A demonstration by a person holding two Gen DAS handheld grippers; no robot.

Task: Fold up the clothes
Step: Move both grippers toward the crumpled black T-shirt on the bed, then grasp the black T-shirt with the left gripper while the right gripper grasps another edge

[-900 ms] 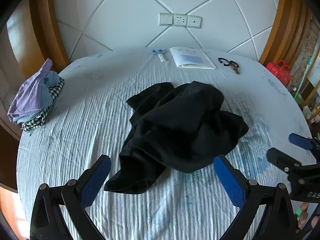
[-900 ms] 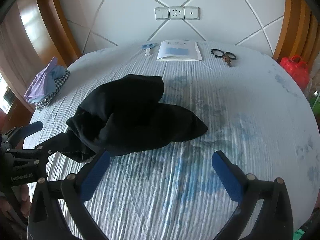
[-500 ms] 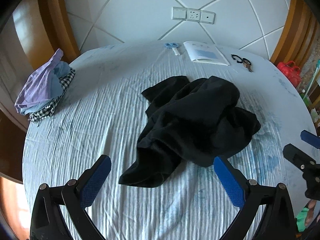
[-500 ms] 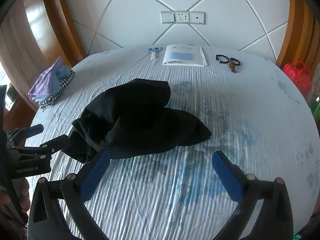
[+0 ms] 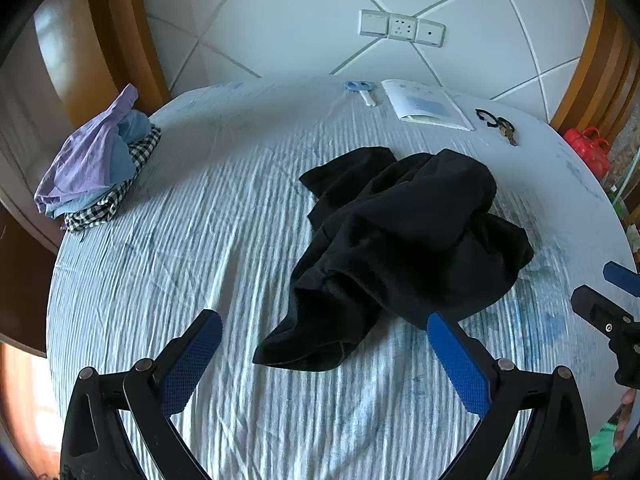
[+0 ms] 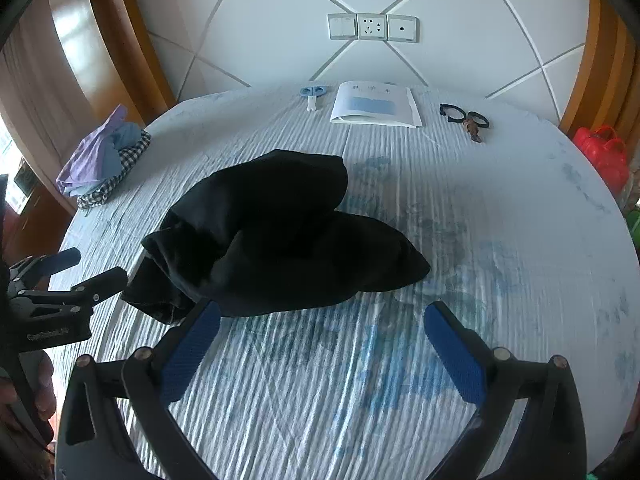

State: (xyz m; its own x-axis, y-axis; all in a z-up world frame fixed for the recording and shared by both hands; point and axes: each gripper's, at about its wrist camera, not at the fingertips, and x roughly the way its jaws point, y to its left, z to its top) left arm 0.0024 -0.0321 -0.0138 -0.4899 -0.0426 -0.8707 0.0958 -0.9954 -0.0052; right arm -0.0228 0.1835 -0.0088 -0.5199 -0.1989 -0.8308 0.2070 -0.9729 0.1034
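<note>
Mid-bed, crumpled black garment (image 5: 404, 248) lengthwise toward left gripper (image 5: 324, 364); both grippers (image 6: 320, 350) wide, empty.

Pale lettering runs along the side of the left gripper (image 6: 86, 272) in the right wrist view, too blurred to read. The booklet (image 6: 375, 105) on the bed carries a printed heading, too small to make out.

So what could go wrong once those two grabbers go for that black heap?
The black garment is bunched in layers, so the open left gripper might pinch several folds at once and lift a tangle. The open right gripper faces smooth bulk with no clear edge. Dragging cloth could also wrinkle the striped sheet.
</note>
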